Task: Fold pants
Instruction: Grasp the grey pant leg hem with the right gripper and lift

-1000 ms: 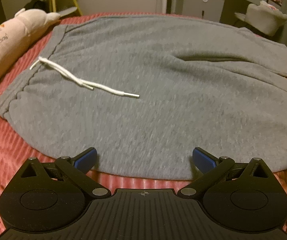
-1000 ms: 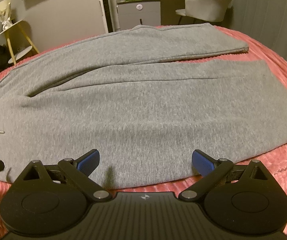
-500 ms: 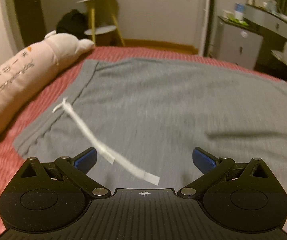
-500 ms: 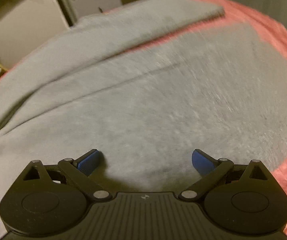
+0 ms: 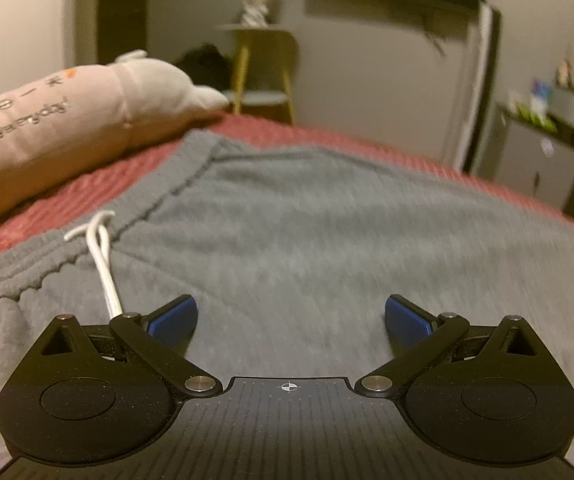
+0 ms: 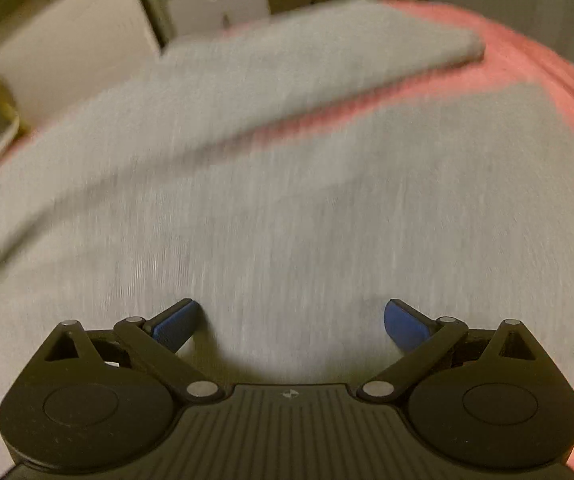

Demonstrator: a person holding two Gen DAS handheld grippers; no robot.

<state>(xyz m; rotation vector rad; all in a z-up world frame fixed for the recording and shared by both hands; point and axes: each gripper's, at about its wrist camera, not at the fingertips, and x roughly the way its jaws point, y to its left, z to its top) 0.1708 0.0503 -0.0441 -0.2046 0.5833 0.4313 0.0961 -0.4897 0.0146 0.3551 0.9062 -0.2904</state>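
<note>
Grey sweatpants (image 5: 327, 232) lie spread flat on a red bedspread (image 5: 99, 184). In the left wrist view their ribbed waistband (image 5: 147, 200) runs up the left side, with a white drawstring (image 5: 103, 264) trailing toward my left fingers. My left gripper (image 5: 291, 316) is open, low over the hip area, nothing between its blue pads. In the right wrist view the two pant legs (image 6: 287, 184) stretch away, the far leg ending at a hem (image 6: 463, 44). My right gripper (image 6: 291, 320) is open just above the near leg, holding nothing.
A long pink plush pillow (image 5: 67, 120) lies on the bed left of the waistband. Beyond the bed stand a yellow-legged side table (image 5: 263, 68), a white cabinet (image 6: 215, 4) and a dresser (image 5: 547, 140). Bare red bedspread (image 6: 559, 92) shows to the right of the legs.
Both grippers moved forward from the near edge over the pants and dropped lower. The left one now sits close by the waistband and drawstring. Both stay open.
</note>
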